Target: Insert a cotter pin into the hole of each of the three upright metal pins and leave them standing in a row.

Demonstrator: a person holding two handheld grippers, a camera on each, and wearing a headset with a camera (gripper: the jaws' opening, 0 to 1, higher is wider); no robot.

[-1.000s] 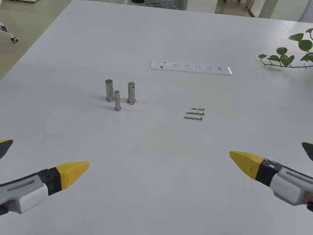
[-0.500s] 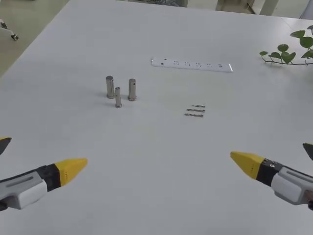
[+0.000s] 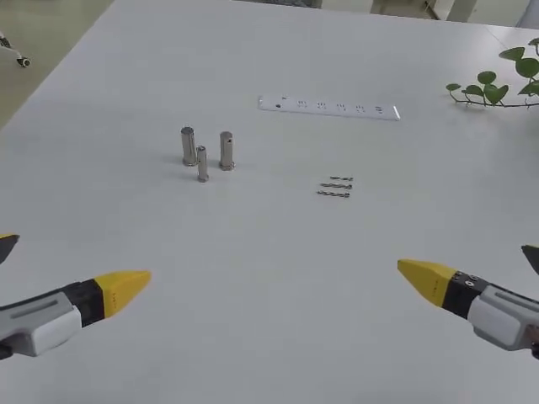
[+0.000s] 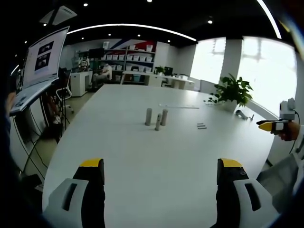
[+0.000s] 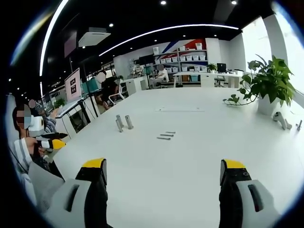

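Three upright metal pins [image 3: 203, 155] stand in a tight cluster left of the table's middle; they also appear in the left gripper view [image 4: 157, 118] and the right gripper view [image 5: 123, 123]. Three small cotter pins [image 3: 335, 186] lie side by side to their right [image 4: 201, 126] [image 5: 165, 136]. My left gripper [image 3: 82, 257] [image 4: 161, 164] is low at the near left, open and empty, well short of the metal pins. At the near right my right gripper [image 3: 460, 257] [image 5: 164, 164] is also open and empty.
A white power strip [image 3: 328, 108] lies flat beyond the pins. Trailing plant leaves [image 3: 497, 84] reach in at the far right, and a potted plant [image 5: 268, 83] stands there. The table's left edge [image 3: 50, 80] runs diagonally.
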